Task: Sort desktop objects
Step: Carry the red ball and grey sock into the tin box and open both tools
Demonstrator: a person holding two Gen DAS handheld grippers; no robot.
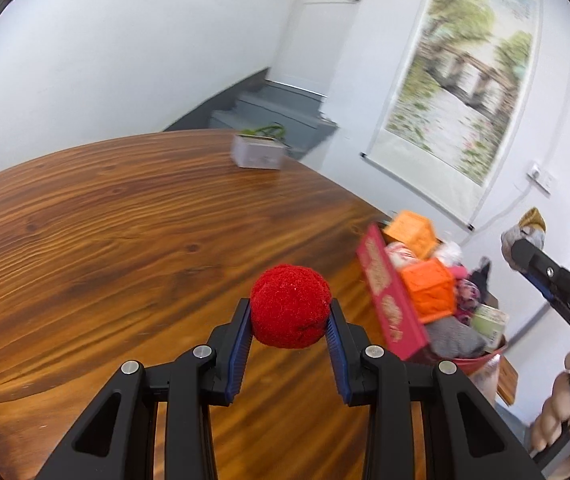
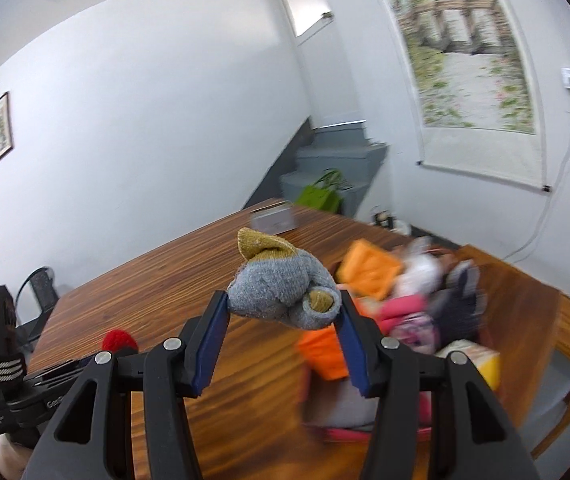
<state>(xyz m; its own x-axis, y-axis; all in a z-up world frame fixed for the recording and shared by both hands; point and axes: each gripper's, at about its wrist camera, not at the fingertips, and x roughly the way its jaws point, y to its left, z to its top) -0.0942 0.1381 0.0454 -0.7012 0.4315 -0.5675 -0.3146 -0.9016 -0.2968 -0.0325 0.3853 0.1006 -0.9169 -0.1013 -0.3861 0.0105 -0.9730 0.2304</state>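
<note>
Left wrist view shows the left gripper [image 1: 290,316] squeezing a red ball [image 1: 291,306] above the bench [image 1: 105,220], while the right gripper [image 2: 283,308] squeezes a rolled grey sock [image 2: 281,292].

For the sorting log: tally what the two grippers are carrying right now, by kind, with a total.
Red fuzzy ball, clamped in the left gripper: 1
Rolled grey sock with mustard toe, clamped in the right gripper: 1
Total carried: 2
</note>
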